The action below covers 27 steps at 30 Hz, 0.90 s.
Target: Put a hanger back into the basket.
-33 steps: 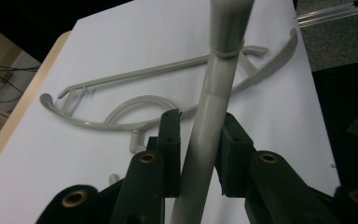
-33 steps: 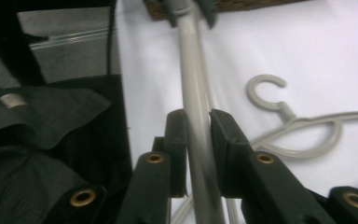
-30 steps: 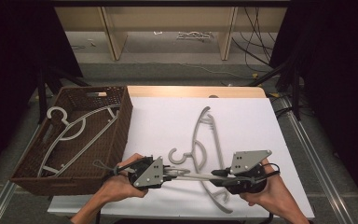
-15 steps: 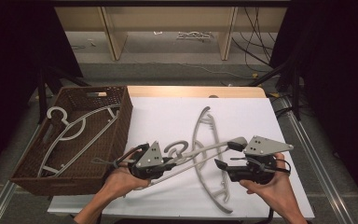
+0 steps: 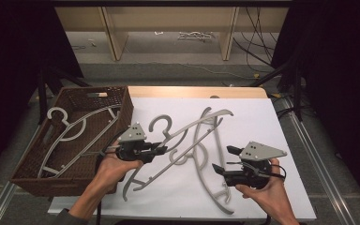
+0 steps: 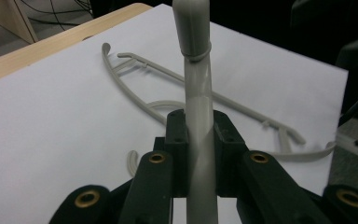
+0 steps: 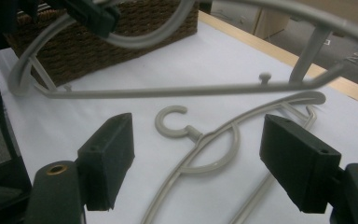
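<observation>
Right tongs: the right tongs [image 5: 221,159] sit nearest the person, on the side of the lying hanger away from the basket, released, jaws spread wide with nothing between them; seen also in the right gripper view [image 7: 198,161].
Lying hanger: a grey plastic clothes hanger [image 5: 206,159] lies flat on the white tabletop [image 5: 262,126], its lower arm just beside the right tongs; in the right gripper view its hook [image 7: 170,123] lies between the spread jaws, farther off.
Left tongs: the left tongs [image 5: 161,150] sit between the lying hanger and the basket, clenched on the raised hanger; in the left gripper view [image 6: 198,135] the jaws press its bar from both sides.
Raised hanger: a second grey plastic clothes hanger [image 5: 187,133] is held above the tabletop, tilted and crossing over the lying hanger, its hook [image 5: 159,124] pointing away from the person.
Basket: a dark brown woven wicker basket [image 5: 122,101] stands just beyond the left tongs, at the tabletop's edge.
Basket contents: a third grey plastic hanger [image 5: 75,129] lies inside the basket.
Shelf: a pale wooden shelf unit [image 5: 168,28] stands well beyond the basket, on the floor.
</observation>
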### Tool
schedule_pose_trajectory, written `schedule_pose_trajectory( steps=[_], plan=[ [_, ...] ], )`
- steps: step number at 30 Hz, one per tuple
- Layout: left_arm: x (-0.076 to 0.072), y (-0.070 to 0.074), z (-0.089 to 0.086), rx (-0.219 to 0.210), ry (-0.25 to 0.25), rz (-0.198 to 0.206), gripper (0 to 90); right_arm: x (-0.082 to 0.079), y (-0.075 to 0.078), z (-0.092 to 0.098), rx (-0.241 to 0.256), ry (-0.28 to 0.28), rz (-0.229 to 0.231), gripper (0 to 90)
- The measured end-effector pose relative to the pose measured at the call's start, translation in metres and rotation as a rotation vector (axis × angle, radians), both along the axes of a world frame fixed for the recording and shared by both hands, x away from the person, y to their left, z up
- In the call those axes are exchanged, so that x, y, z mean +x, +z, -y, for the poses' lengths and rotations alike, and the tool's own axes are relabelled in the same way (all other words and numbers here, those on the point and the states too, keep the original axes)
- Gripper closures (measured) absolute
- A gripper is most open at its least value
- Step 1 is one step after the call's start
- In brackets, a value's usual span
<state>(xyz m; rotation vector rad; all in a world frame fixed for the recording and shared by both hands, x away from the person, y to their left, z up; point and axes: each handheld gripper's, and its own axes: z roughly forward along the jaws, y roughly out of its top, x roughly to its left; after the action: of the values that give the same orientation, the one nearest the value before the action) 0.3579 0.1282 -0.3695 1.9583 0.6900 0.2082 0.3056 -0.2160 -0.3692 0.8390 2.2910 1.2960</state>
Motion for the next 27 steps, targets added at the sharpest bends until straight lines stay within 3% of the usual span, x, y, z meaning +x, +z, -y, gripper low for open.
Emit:
schedule_pose_trajectory(
  steps=[3,10,12,14,19,23,27],
  plan=[
    [0.001,0.011,-0.004,-0.036,0.005,-0.024,79.0,0.000,-0.004,0.000,0.031,-0.001,0.009,26.2],
    [0.000,0.046,-0.012,-0.082,0.001,-0.030,79.0,-0.002,-0.013,0.002,0.070,-0.012,0.005,24.7],
    [0.002,0.061,-0.017,-0.102,-0.014,0.002,79.0,-0.002,-0.016,0.003,0.073,-0.005,-0.007,24.2],
    [0.000,0.073,-0.021,-0.114,0.009,-0.030,79.0,-0.002,-0.019,0.003,0.085,-0.001,-0.002,23.9],
    [0.003,0.103,-0.040,-0.096,0.040,0.028,79.1,-0.002,-0.025,0.006,0.074,-0.012,-0.017,23.2],
    [0.010,0.112,-0.060,-0.091,0.100,0.045,79.1,-0.002,-0.028,0.006,0.075,-0.013,-0.026,22.6],
    [0.021,0.106,-0.082,-0.102,0.164,0.041,79.0,-0.003,-0.031,0.005,0.074,-0.005,-0.035,22.3]
  ],
)
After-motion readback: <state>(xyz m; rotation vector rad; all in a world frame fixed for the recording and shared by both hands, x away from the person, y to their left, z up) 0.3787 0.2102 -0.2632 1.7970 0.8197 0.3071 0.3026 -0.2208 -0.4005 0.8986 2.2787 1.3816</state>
